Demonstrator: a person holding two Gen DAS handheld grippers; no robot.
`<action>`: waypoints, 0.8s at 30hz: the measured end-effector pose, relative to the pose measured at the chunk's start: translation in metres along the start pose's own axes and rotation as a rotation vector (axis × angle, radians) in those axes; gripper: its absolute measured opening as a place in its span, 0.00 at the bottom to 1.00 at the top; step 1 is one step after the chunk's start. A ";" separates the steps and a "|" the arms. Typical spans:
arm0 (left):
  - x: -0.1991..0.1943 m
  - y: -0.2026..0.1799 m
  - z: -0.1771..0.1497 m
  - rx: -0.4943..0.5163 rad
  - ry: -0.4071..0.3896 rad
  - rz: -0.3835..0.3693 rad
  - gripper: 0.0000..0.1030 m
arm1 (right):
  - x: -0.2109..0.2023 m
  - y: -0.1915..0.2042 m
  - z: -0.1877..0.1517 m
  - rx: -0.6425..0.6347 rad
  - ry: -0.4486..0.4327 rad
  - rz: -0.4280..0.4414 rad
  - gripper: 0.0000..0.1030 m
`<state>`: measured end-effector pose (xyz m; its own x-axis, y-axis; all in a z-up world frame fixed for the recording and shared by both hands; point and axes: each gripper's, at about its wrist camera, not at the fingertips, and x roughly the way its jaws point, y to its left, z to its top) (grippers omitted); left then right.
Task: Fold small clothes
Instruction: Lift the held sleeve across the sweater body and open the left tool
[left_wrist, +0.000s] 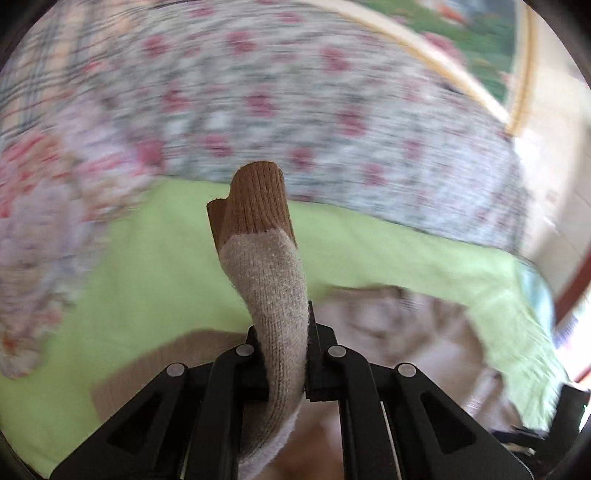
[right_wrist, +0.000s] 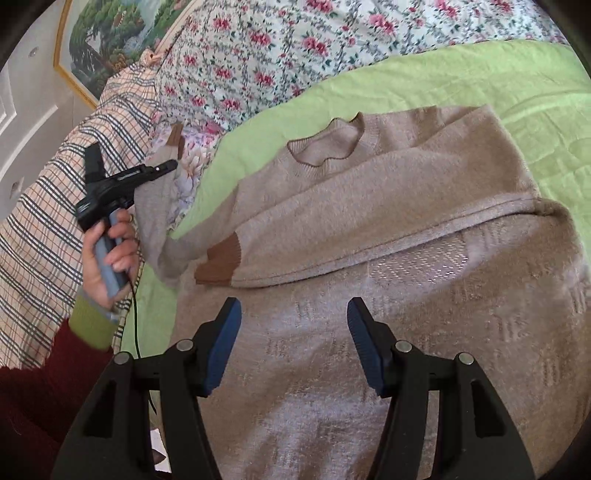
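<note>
A beige knit sweater with brown cuffs lies on a green sheet. One sleeve is folded across its chest, its brown cuff near the left side. My left gripper is shut on the other sleeve, whose brown cuff sticks up past the fingers. The right wrist view shows the left gripper lifted at the sweater's left, sleeve hanging from it. My right gripper is open and empty, just above the sweater's lower body.
A floral quilt and a plaid cloth lie beyond and left of the green sheet. A framed picture hangs on the wall behind. The left wrist view is blurred by motion.
</note>
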<state>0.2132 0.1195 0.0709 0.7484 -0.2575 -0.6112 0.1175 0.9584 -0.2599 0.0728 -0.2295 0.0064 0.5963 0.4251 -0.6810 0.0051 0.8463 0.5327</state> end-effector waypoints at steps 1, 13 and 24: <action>0.002 -0.020 -0.008 0.020 0.005 -0.043 0.07 | -0.004 -0.003 -0.001 0.009 -0.007 -0.006 0.59; 0.086 -0.175 -0.101 0.238 0.168 -0.167 0.07 | -0.051 -0.063 0.000 0.159 -0.123 -0.084 0.59; 0.074 -0.170 -0.146 0.306 0.260 -0.138 0.65 | -0.032 -0.064 0.037 0.198 -0.153 -0.021 0.59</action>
<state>0.1530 -0.0801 -0.0396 0.5274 -0.3709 -0.7644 0.4229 0.8949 -0.1424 0.0827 -0.3090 0.0124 0.7090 0.3415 -0.6170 0.1672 0.7686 0.6175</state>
